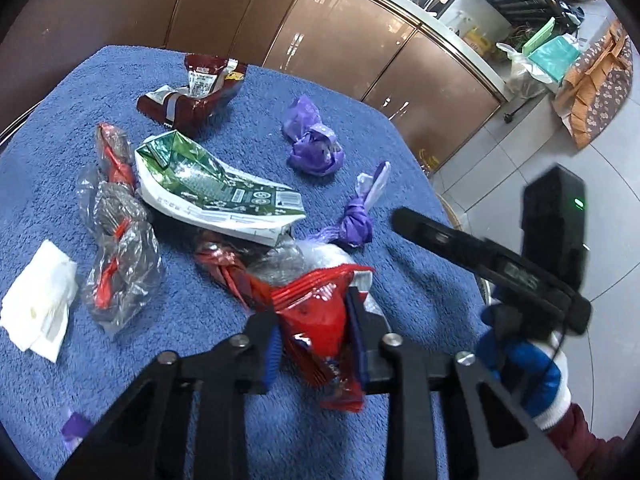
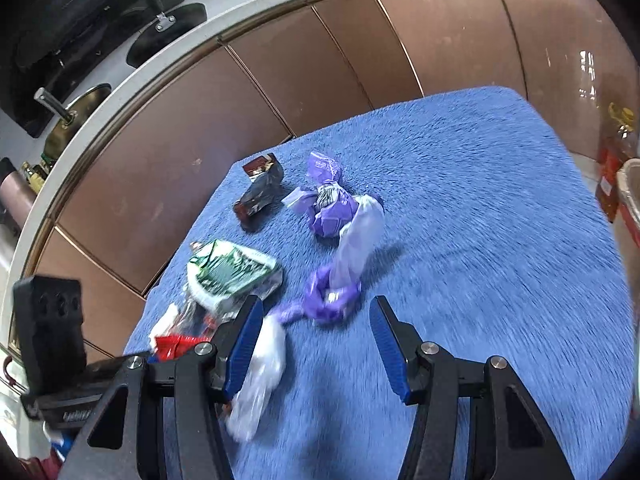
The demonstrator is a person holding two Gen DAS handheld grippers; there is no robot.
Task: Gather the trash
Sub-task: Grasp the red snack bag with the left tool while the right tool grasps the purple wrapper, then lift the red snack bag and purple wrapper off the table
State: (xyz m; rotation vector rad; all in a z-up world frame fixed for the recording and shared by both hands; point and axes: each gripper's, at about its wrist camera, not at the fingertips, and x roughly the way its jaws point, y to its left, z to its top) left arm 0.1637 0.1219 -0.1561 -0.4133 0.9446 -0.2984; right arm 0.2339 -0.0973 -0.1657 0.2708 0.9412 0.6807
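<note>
Several pieces of trash: scattered over my blue towel (image 1: 60,120), none of them collected into anything that I can see.
Green carton (image 1: 212,192): flattened, the biggest item, lying mid-towel over a clear bag of scrap (image 1: 120,240).
Dark red wrapper (image 1: 192,92): at the far edge, well apart from both of my tongs.
White napkin (image 1: 40,312): near the towel's left edge, untouched.
Purple knotted bag (image 2: 332,296): just ahead of my right tongs (image 2: 316,344), which stand spread and empty; its pale tail trails away from me (the right view is blurred, so I cannot tell if anything touches the pads).
Second purple bundle (image 2: 328,208): farther off, beside the dark wrapper.
Red snack wrapper (image 1: 316,320): crumpled between the blue pads of my left tongs (image 1: 314,344), which pinch it on both sides.
Step in hand: I judge the left grab is made and the right is lining up on the knot.
Next move: centre the right tongs over the knot and squeeze, then lift both together; no bin is clearly in view, so I must find one.
</note>
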